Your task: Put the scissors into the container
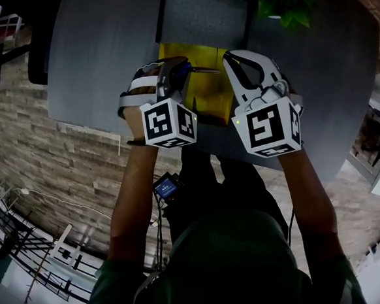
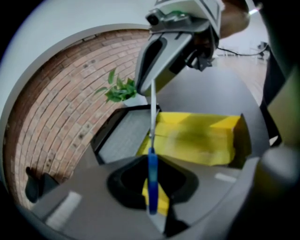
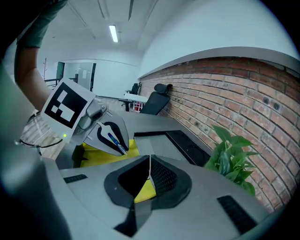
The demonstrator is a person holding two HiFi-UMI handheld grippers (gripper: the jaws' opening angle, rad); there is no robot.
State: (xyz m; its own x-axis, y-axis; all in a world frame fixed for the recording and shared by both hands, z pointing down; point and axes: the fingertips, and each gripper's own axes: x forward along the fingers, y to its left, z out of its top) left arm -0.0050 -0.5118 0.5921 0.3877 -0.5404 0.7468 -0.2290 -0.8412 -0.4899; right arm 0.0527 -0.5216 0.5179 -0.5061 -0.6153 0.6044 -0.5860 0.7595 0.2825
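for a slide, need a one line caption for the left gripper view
Left tongs grip the blue-handled scissors above the yellow container, blade running up to the right tongs.

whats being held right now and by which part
The scissors: the left gripper pinches the blue handle, and the right gripper looks shut on the blade's tip.

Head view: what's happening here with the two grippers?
A person holds the scissors between both grippers. The left gripper is clamped on the blue handle, and the right gripper appears to pinch the blade's tip. The scissors hang over the open yellow container on the grey table and are not yet inside it.
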